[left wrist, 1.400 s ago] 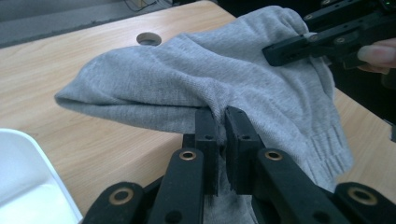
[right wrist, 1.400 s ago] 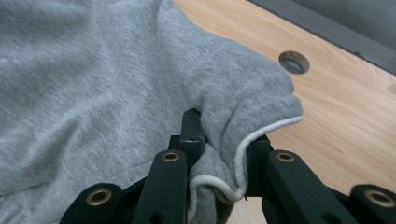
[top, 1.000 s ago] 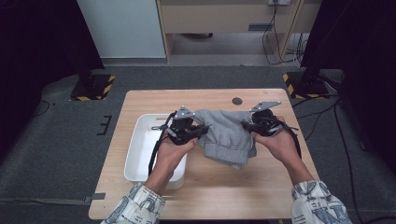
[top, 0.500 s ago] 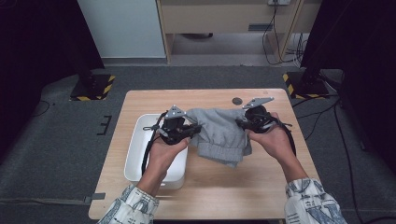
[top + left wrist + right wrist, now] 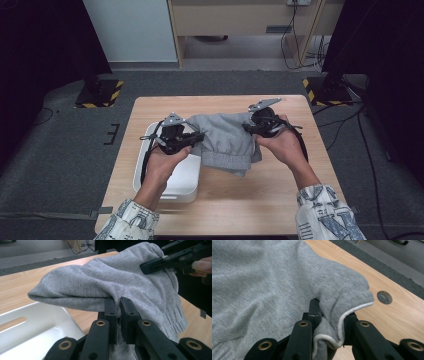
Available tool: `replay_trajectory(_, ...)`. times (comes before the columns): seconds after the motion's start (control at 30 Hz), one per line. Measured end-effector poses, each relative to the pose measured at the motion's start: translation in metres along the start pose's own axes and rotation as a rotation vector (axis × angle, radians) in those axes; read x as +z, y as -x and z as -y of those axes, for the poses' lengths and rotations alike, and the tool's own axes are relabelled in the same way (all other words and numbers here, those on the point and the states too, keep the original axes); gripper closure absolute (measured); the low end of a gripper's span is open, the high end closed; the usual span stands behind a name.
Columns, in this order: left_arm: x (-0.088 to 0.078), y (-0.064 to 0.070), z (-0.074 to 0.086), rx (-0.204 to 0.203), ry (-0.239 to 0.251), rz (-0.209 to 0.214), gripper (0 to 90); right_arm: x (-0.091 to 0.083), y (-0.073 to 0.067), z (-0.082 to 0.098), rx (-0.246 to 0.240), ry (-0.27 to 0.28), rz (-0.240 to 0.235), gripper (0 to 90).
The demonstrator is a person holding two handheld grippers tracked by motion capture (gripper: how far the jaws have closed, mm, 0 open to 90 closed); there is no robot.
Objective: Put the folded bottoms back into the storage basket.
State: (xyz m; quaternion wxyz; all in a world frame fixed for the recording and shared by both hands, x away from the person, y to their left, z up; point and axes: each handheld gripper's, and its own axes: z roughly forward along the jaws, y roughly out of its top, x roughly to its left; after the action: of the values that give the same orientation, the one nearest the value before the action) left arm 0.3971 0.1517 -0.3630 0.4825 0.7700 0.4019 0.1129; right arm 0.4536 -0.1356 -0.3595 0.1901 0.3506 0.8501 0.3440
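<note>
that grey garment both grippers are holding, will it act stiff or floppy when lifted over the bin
Probably floppy: the grey garment sags between the left gripper and right gripper, its ribbed hem hanging down. Likely light, since thin pinches of fabric carry it. Knit cloth bunched in shut jaws looks unlikely to slip.

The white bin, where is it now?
High view: the bin sits on the table's left side, under the left gripper, beside the held grey garment.

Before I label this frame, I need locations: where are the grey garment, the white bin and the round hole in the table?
grey garment (image 5: pixel 226 140), high view, middle of the fabric.
white bin (image 5: pixel 184 178), high view, bare near right part.
round hole (image 5: pixel 384 297), right gripper view, its centre.
</note>
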Motion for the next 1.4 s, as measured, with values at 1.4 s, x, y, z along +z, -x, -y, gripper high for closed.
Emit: replay_trajectory(1.4, -0.059, -0.046, 0.021, -0.069, 0.064, -0.051, 84.4, 0.027, -0.038, -0.046, -0.081, 0.036, -0.117, 75.9)
